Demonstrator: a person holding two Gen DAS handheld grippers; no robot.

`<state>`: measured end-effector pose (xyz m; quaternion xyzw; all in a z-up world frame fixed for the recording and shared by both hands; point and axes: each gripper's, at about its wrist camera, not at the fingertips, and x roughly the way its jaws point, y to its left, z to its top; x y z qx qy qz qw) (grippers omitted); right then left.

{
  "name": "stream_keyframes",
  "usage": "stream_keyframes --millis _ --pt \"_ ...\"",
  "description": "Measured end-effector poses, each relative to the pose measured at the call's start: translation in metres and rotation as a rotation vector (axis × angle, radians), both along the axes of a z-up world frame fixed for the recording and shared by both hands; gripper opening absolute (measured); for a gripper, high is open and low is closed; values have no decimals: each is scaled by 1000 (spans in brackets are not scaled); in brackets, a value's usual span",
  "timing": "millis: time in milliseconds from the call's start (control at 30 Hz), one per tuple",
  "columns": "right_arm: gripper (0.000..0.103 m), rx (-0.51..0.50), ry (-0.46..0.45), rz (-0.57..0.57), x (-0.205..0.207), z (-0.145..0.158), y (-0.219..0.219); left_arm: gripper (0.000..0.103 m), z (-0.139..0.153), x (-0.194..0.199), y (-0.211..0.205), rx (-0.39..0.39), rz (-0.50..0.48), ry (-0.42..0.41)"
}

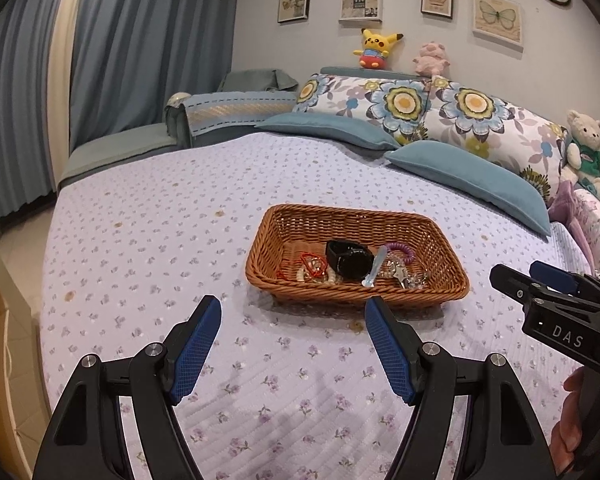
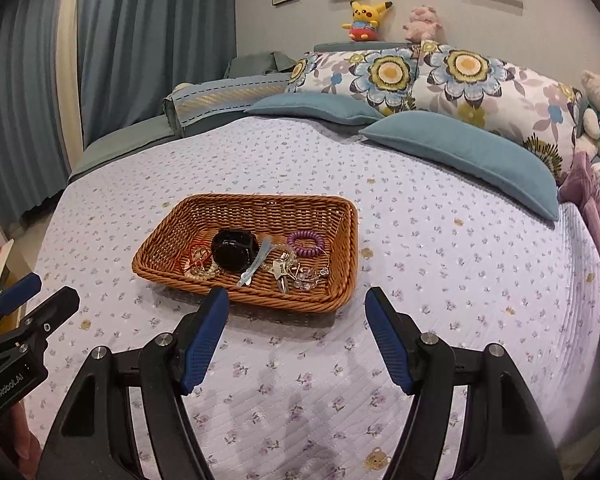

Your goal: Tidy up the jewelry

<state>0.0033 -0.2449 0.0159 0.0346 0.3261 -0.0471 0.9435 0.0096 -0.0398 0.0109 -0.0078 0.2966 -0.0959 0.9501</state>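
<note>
Jewelry [image 1: 356,266] sits heaped in a wicker basket [image 1: 260,240] on the flowered bedspread [image 1: 160,208].
Black watch [image 2: 234,249] lies mid-basket, red-corded beads [image 2: 198,262] on one side, a pale hair clip [image 2: 254,266], purple coil tie [image 2: 306,243] and crystal pieces with a star charm [image 2: 296,272] on the other. Both tongs hover short of the near rim: left gripper [image 1: 293,342] and right gripper [image 2: 296,334] each stand spread, nothing between their 2 blue pads.

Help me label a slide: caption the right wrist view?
Open right claw before a wicker basket of jewelry on a bed.
</note>
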Motion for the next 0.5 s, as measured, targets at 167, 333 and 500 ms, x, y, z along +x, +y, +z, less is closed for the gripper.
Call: stream_keyframes --millis 167,333,500 --pt "72 -24 -10 5 -1 2 4 76 -3 2 0 -3 3 11" --pt "72 -25 -5 7 0 2 4 76 -4 1 -1 -1 0 15" --pt "72 -24 -3 7 0 2 4 76 -4 0 -1 1 0 16"
